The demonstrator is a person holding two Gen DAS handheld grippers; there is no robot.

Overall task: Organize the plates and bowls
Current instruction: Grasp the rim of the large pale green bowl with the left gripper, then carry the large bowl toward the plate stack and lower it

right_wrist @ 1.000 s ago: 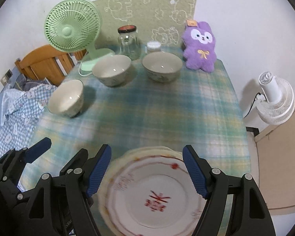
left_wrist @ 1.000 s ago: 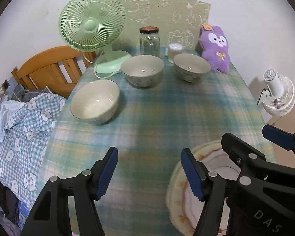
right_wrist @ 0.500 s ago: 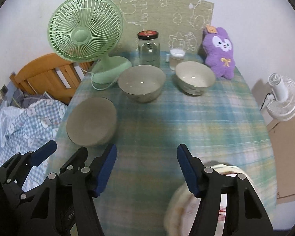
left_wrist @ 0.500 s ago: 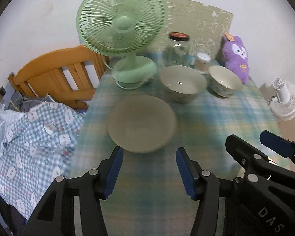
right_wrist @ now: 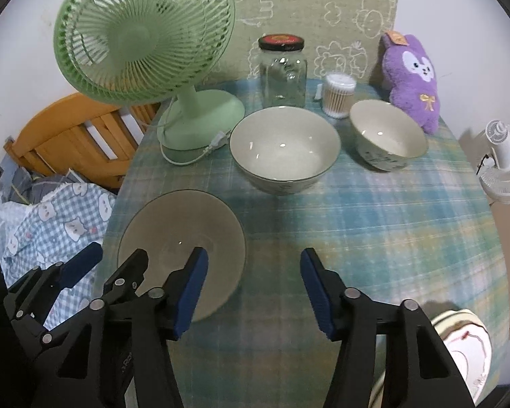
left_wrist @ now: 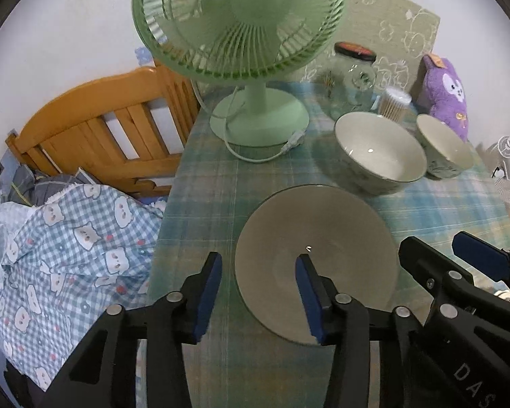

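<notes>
1. While both tools hang over the checked tablecloth (right_wrist: pixel 374 224), the left gripper (left_wrist: pixel 258 292) has its jaws apart around the near left rim of the nearest bowl (left_wrist: pixel 316 258), without pressing it; they have just been closing
2. The right gripper (right_wrist: pixel 253 289) is also apart and has just been closing, with only cloth between its jaws
3. Two more bowls, middle bowl (right_wrist: pixel 284 149) and far bowl (right_wrist: pixel 387 134), stand behind, near the green fan (right_wrist: pixel 146 34)
4. The stacked plates (right_wrist: pixel 465 343) lie at the table's near right edge

Bare cloth (right_wrist: pixel 374 238) right of the near bowl (right_wrist: pixel 182 241) leaves passage. 2 bowls (right_wrist: pixel 284 149) (right_wrist: pixel 387 136), fan (right_wrist: pixel 146 34) and jar (right_wrist: pixel 282 71) block the far side.
</notes>
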